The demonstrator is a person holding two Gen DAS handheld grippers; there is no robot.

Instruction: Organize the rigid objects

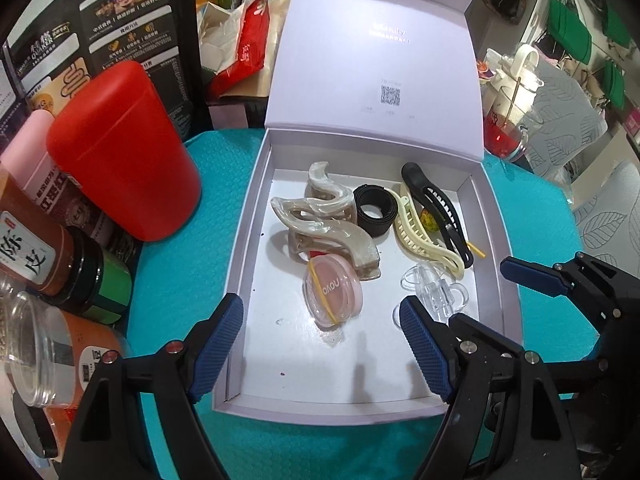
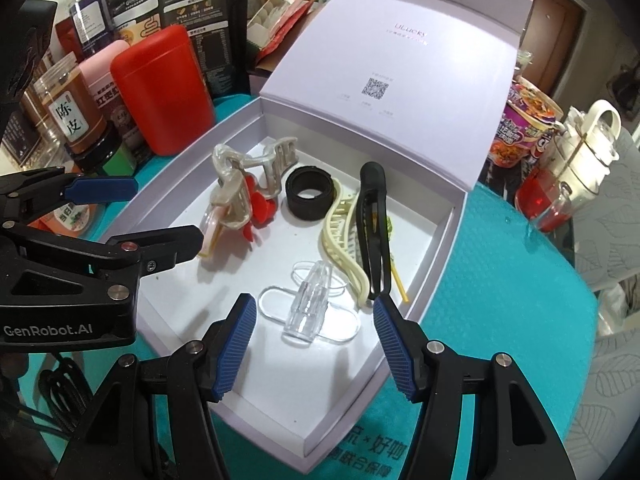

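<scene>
An open white box (image 1: 248, 240) lies on a teal mat, its lid standing up behind. Inside are a pearl claw clip (image 1: 320, 220), a black band roll (image 1: 374, 210), a cream clip (image 1: 424, 240), a black banana clip (image 1: 436, 204), a pink compact (image 1: 334, 292) and a clear clip (image 1: 436, 288). My left gripper (image 1: 320, 344) hangs open over the box's near end, just short of the compact, holding nothing. My right gripper (image 2: 316, 344) is open above the clear clip (image 2: 308, 304), pads not touching it. The left gripper (image 2: 166, 212) also shows beside the claw clip (image 2: 240, 184).
A red canister (image 1: 124, 152), a pink tin and several jars crowd the mat left of the box. A noodle cup (image 2: 524, 128), a white bottle (image 2: 588, 140) and a red glass cup (image 2: 544, 200) stand at the right. Bags and packets pile up behind the lid.
</scene>
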